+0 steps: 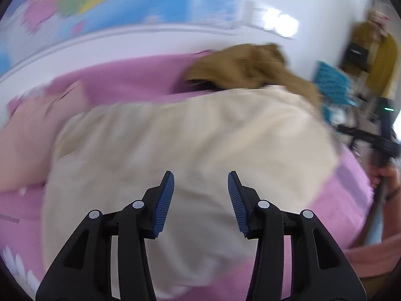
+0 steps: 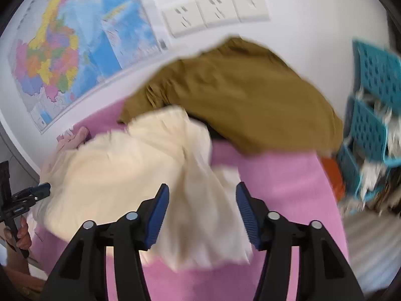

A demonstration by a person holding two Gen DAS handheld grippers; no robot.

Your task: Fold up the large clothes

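A cream garment (image 1: 190,145) lies spread on the pink cover (image 1: 135,80); in the right wrist view the cream garment (image 2: 120,165) looks bunched and partly folded over. My left gripper (image 1: 201,188) hovers above its near part, open, blue pads (image 1: 164,208) apart with nothing between them. My right gripper (image 2: 202,200) is open above the garment's near right edge, which shows in the gap between the pads without being pinched. Across the cloth, at the left edge of the right wrist view, the left gripper (image 2: 37,192) appears again, held by a hand.
A mustard-brown garment (image 2: 238,95) is heaped at the back by the white wall (image 2: 313,37). A map (image 2: 75,45) and wall sockets (image 2: 215,12) hang behind. Teal plastic baskets (image 2: 371,115) with clutter stand at the right. The right gripper (image 1: 381,148) shows at the left wrist view's right edge.
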